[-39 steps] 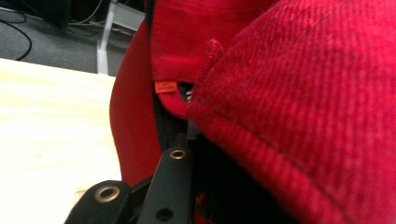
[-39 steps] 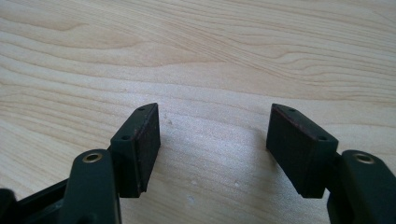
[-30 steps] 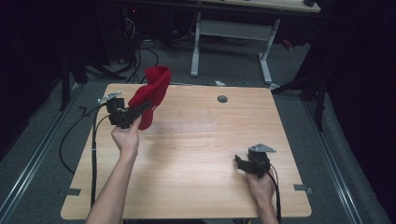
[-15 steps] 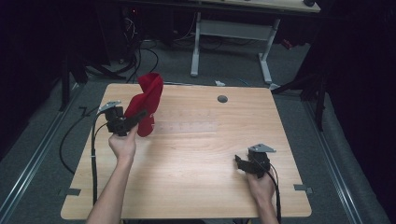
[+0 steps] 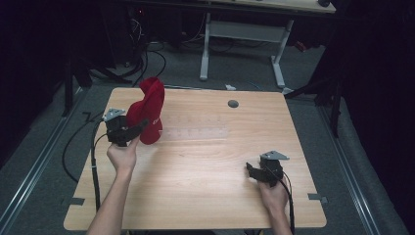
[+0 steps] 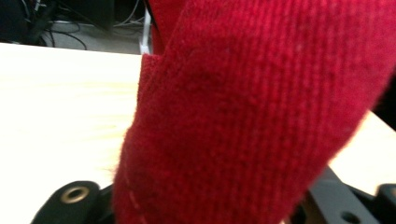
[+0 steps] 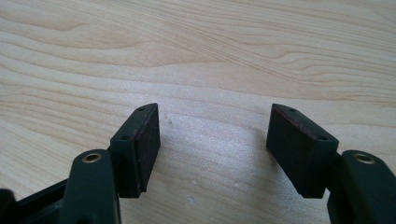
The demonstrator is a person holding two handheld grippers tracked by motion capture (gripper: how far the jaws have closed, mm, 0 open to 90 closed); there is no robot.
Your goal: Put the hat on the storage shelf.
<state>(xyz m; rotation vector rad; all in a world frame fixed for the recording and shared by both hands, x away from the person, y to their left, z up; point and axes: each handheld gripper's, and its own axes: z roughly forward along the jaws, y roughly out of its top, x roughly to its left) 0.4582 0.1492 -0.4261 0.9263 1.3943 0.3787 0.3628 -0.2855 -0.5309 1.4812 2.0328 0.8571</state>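
Observation:
A red knitted cloth (image 5: pixel 149 110) stands bunched and upright at the far left of the wooden table (image 5: pixel 210 166), its lower end on the tabletop. My left gripper (image 5: pixel 142 126) is at the cloth's lower part. In the left gripper view the cloth (image 6: pixel 257 116) hangs between the jaws, which have just been opening and stand apart at its sides; their pads are hidden by the fabric. My right gripper (image 5: pixel 252 171) rests low at the near right of the table. It is open in the right gripper view (image 7: pixel 212 140), with bare wood between its pads.
A small dark round hole cover (image 5: pixel 233 104) sits near the table's far edge. Cables trail off the table's left side to the floor. A white desk frame (image 5: pixel 242 34) stands beyond the table.
The left hand has lowered the red cloth toward the table, and the cloth now stands more upright with its end down. The right hand has stayed put.

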